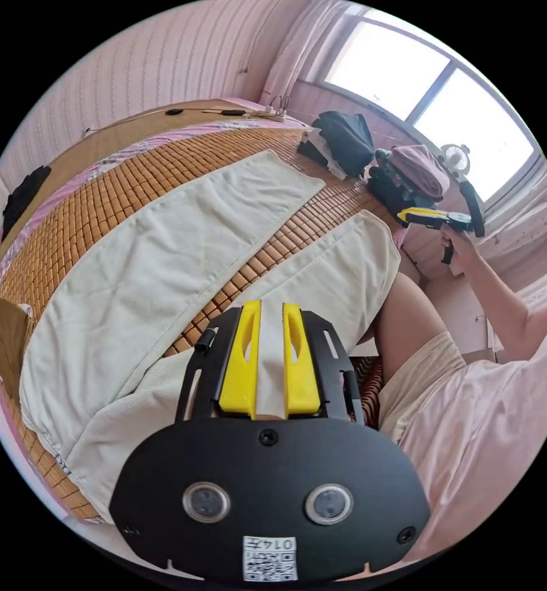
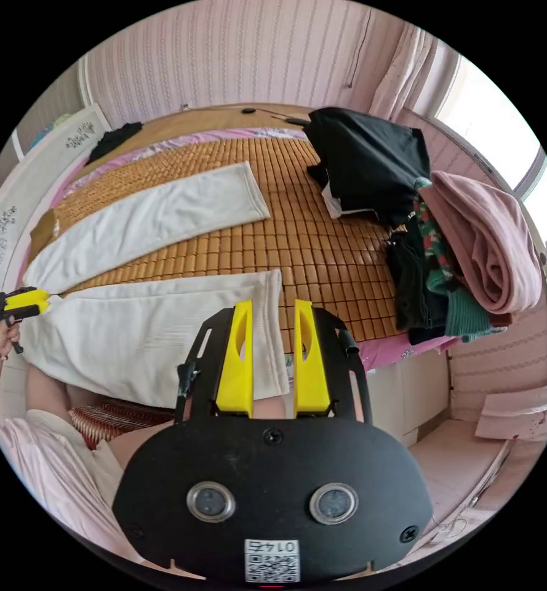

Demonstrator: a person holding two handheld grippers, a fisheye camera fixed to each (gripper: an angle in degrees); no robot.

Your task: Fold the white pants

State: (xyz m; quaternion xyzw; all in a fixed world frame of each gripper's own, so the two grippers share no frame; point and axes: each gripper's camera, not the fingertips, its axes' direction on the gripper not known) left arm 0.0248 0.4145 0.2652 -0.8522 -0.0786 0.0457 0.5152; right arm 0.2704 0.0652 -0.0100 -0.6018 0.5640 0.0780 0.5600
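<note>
In the left gripper view the left hand-held gripper (image 1: 271, 363) reaches out over the near edge of the bed, its two yellow jaws almost closed, with a fold of white cloth standing in the narrow gap between them; the cloth seems pinched at the waist end of the white pants (image 1: 162, 258), though whether both jaws press on it I cannot tell for sure. In the same view, toward 2 o'clock, a bare forearm is raised and bent, the hand (image 1: 459, 246) gripping the right hand-held gripper (image 1: 430, 217) in the air beside the clothes pile (image 1: 402, 169), apart from the pants. In the right gripper view that gripper's jaws stand parted with nothing between them, hovering above the hem of the nearer leg, and the left hand-held gripper appears at 9 o'clock, held by a hand (image 2: 2, 335) at the waist of the pants. The white pants lie flat on the woven bamboo mat (image 2: 310, 246) that covers the bed, their long axis running from the waist at 9 o'clock to the hems toward 3 o'clock, the two legs spread apart in a narrow V with a strip of mat showing between them. The nearer leg lies along the bed's edge, its hem just beyond the open jaws; the farther leg angles toward 1 o'clock.
</note>
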